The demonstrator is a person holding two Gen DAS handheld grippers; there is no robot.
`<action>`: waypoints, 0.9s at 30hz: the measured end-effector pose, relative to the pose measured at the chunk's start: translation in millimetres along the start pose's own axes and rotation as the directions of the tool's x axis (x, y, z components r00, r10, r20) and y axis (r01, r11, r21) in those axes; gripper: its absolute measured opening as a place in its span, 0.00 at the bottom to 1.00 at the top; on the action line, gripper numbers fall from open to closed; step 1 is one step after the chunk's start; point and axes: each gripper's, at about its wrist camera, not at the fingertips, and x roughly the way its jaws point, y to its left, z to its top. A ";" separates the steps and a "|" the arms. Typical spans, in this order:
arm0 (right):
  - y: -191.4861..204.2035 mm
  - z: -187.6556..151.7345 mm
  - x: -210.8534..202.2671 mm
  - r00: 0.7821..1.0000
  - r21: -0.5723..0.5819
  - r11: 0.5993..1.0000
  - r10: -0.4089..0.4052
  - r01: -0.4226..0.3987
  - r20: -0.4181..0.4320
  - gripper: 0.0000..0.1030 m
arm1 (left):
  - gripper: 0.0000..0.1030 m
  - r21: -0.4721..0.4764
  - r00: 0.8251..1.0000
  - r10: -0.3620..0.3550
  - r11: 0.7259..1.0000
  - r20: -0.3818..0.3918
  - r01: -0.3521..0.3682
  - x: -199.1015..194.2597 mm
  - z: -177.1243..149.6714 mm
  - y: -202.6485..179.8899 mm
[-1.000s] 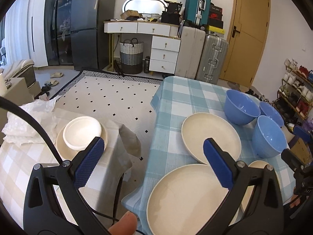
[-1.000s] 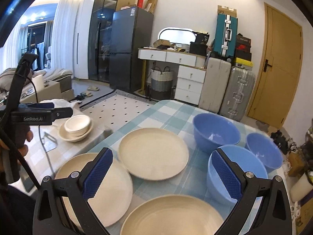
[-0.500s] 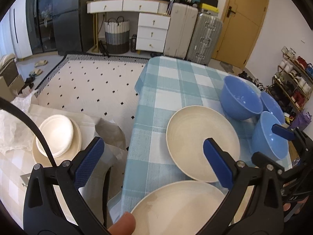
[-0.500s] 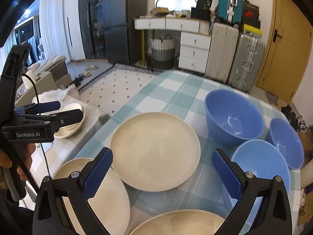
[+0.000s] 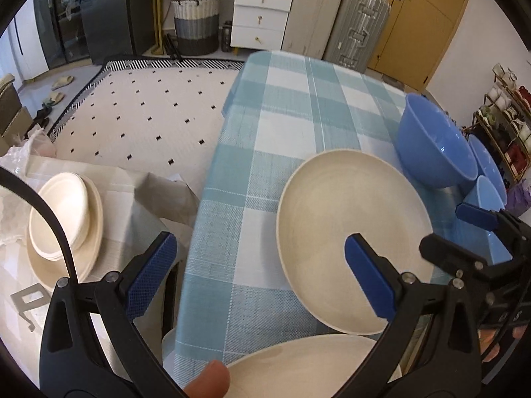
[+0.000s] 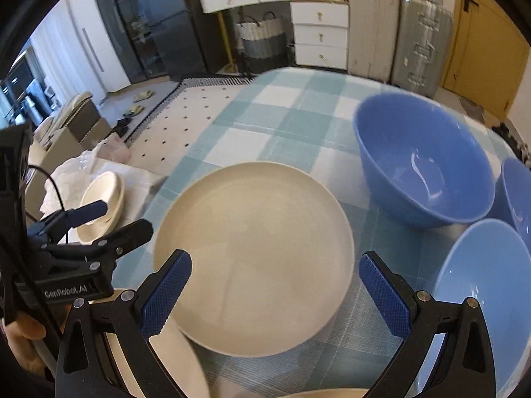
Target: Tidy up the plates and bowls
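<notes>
Both grippers have dropped and pushed in toward the table since the earlier frames; the cream plate now fills much more of each view. We start at the right gripper (image 6: 272,285): jaws spread wide, holding nothing, its blue pads (image 6: 166,293) straddling the near rim of the middle cream plate (image 6: 255,255), which lies flat dead ahead between them. The left gripper (image 5: 262,277) is also wide open and empty; its right pad (image 5: 368,278) sits over that same plate's near-left part, its left pad off the table edge.

From the left view the plate (image 5: 351,232) lies ahead and to the right of the fingers. We judge the right hand better lined up, since the plate is centred between its pads. The plate is round, so no long axis matters; the rim is what to pinch.

Further out: a second cream plate (image 5: 308,364) lies nearest us, its edge just beside the middle one, touching or not we cannot tell. Three blue bowls (image 6: 421,165) sit on the right of the checked tablecloth (image 5: 282,116). Off to the left, on a lower covered surface, a white bowl stack (image 5: 59,212) rests on a plate.
</notes>
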 end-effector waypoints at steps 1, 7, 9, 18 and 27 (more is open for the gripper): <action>-2.1 0.1 2.0 1.000 0.006 1.000 -0.003 0.003 -0.003 1.00 | 0.98 0.005 1.000 -0.003 1.000 -0.007 0.003 3.8 -0.2 -0.9; -8.4 -1.3 13.2 1.000 0.032 0.999 -0.026 0.027 -0.015 1.00 | 0.96 -0.013 0.999 -0.018 1.000 -0.037 0.017 21.3 -2.0 6.6; -7.3 -0.3 14.8 1.000 0.030 0.999 -0.026 0.026 -0.016 1.00 | 0.96 -0.018 0.999 -0.025 1.000 -0.048 0.024 27.5 -1.5 7.1; -1.0 1.8 20.4 0.999 0.004 1.000 0.004 -0.004 -0.036 1.00 | 0.95 -0.035 0.997 -0.048 0.998 -0.060 0.046 33.7 -1.8 5.0; 2.0 13.3 37.9 0.994 -0.075 0.995 -0.067 0.061 -0.082 1.00 | 0.88 -0.029 0.994 -0.045 0.999 -0.098 0.042 49.7 -2.6 -3.4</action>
